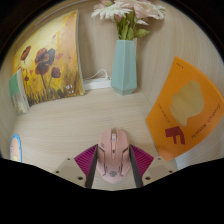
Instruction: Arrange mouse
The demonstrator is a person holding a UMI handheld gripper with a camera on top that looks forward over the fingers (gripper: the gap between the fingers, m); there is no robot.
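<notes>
A pink computer mouse (114,153) sits between my fingers, its front end pointing away from me. My gripper (113,163) is shut on it: the magenta pads (87,158) press against both of its sides. The mouse's rear end is hidden at the base of the fingers. It is over the light wooden desk (80,125), near the front of the surface; I cannot tell whether it rests on the desk or is lifted off it.
A light blue vase (124,66) with pale flowers stands at the back against the wall. A yellow painting of purple flowers (46,63) leans at the back left. An orange sheet (186,106) lies to the right. A white cable (97,82) runs beside the vase.
</notes>
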